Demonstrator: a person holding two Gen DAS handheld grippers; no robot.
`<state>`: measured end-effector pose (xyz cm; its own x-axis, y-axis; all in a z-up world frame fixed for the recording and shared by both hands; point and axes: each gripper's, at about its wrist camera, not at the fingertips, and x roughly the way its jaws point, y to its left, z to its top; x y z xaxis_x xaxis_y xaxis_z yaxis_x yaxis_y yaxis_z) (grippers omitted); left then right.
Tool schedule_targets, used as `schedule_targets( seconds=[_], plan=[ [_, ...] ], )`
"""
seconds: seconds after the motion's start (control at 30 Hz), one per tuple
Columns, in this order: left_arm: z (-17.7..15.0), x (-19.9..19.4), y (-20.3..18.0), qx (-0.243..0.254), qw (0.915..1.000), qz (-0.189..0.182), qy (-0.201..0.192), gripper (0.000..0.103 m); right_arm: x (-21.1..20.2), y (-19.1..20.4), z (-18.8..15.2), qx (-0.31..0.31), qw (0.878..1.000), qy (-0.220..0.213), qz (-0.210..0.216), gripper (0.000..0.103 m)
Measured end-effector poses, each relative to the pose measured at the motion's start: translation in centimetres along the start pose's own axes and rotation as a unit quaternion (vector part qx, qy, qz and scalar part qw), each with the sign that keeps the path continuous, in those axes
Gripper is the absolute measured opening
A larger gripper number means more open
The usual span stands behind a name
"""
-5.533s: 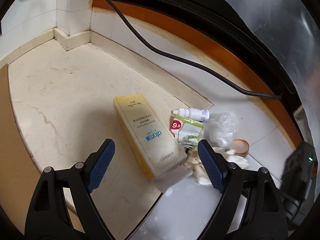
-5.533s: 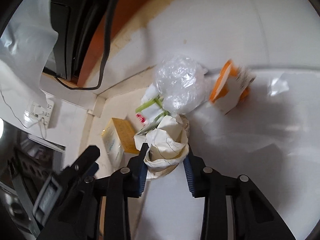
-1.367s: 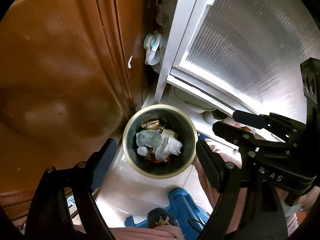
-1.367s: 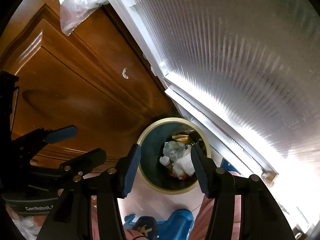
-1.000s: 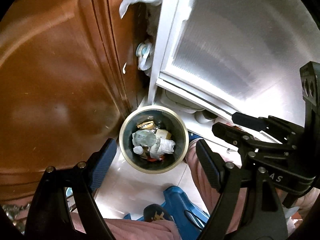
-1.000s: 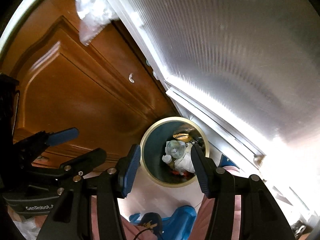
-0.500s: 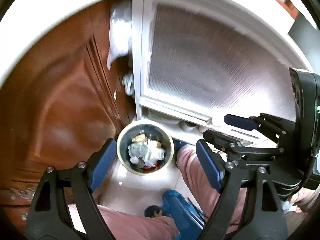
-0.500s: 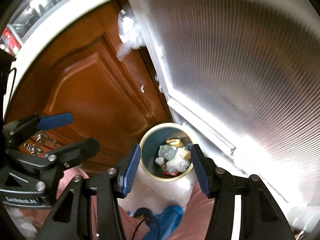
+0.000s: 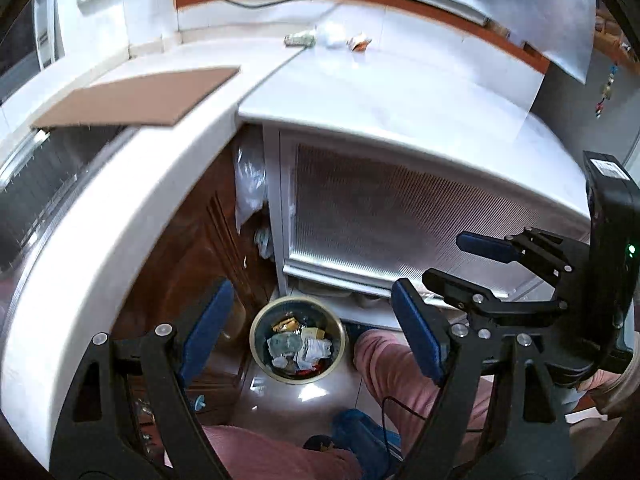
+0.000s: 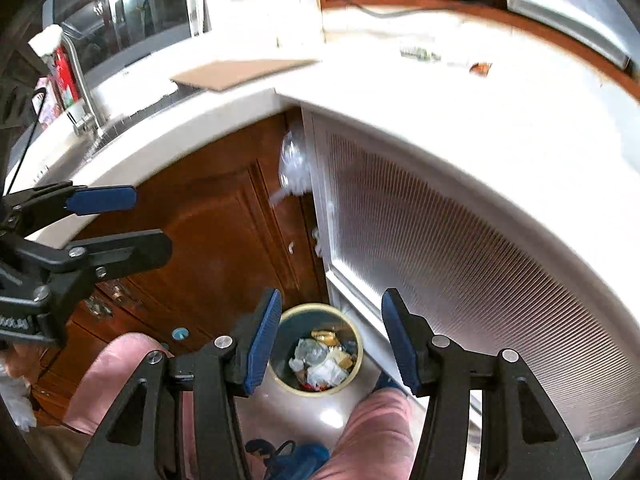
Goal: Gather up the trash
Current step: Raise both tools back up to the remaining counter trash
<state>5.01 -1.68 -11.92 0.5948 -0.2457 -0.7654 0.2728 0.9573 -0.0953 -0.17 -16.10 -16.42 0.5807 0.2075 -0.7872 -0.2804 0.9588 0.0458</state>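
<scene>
A round trash bin stands on the floor far below, holding crumpled paper, plastic and wrappers. My left gripper hangs high above it, open and empty. My right gripper is beside it at the same height, also open with nothing between its blue pads. On the white counter at the back lie a green packet, a white plastic wad and an orange wrapper. The left gripper shows at the left edge of the right wrist view.
A brown cardboard sheet lies on the counter near a sink with a faucet. Below are a wooden cabinet door and a ribbed white panel. A person's pink-trousered legs and blue slippers stand by the bin.
Both grippers have risen well away from the bin, which now looks smaller. The counter top with its remaining trash has come into view. The jaws have kept their width.
</scene>
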Motion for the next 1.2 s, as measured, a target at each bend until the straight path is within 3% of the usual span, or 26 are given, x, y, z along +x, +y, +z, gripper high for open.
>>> schedule_targets(
  seconds=[0.2,0.43,0.7,0.83,0.97,1.2],
  plan=[
    [4.1,-3.6,-1.2,0.017,0.9991,-0.007,-0.038,0.079,-5.2,-0.7,2.9,0.002,0.999,-0.040,0.005,0.053],
    [10.5,-6.5,-3.3,0.065,0.9948,-0.006,-0.078,0.079,-9.9,-3.9,8.8,0.030,0.996,-0.078,0.006,0.053],
    [20.2,-6.8,-2.7,0.041,0.9948,-0.017,-0.092,0.079,-13.2,-10.3,18.5,0.068,0.992,-0.104,-0.008,0.053],
    [25.5,-4.3,-1.9,0.029,0.9952,0.002,-0.093,0.079,-11.8,-14.5,23.3,0.081,0.991,-0.104,-0.016,0.053],
    [29.9,-0.5,-0.7,0.012,0.9963,0.006,-0.085,0.079,-7.6,-19.6,27.3,0.116,0.989,-0.094,-0.012,0.053],
    [35.8,9.8,1.4,-0.032,0.9986,-0.001,-0.042,0.079,1.4,-26.3,31.7,0.174,0.982,-0.076,-0.006,0.053]
  ],
)
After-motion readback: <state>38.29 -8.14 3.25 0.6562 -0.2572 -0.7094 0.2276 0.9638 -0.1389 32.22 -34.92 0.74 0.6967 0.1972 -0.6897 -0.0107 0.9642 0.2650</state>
